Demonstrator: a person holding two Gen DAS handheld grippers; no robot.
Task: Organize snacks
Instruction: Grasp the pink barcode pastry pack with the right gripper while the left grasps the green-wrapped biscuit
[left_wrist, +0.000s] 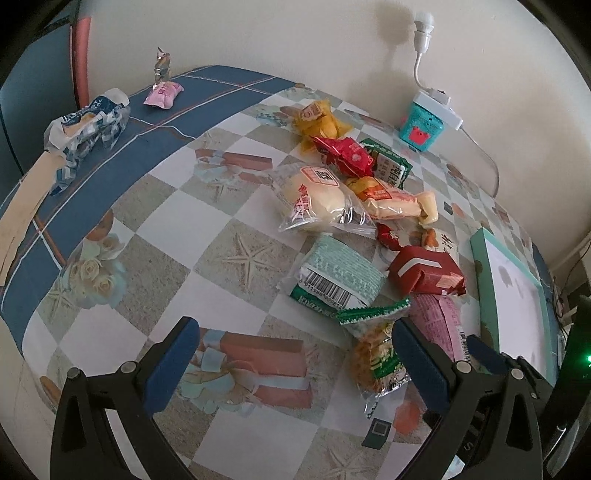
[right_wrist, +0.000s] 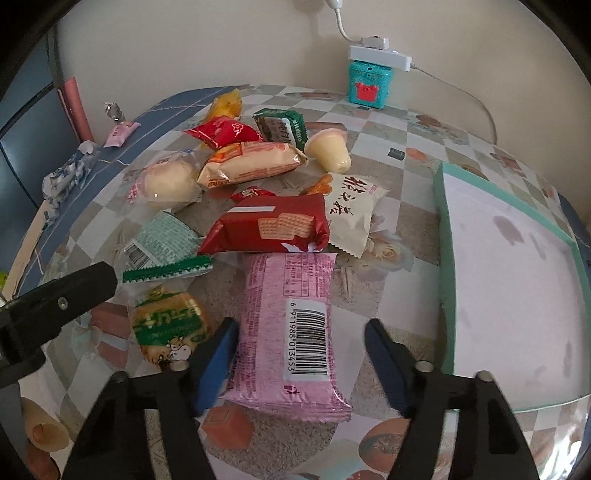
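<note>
Your right gripper (right_wrist: 299, 354) stood parted astride the pink wafer packet (right_wrist: 288, 332), the left pad touching and the right clear; your left gripper (left_wrist: 295, 354) gaped empty. Closing off-centre risked skidding the slick packet, short of the teal tray (right_wrist: 447, 295).

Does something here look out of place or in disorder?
Yes. The snacks lie in a loose pile on the table, some overlapping, while the tray beside them is empty. A pudding cup lies tipped on its side.
</note>
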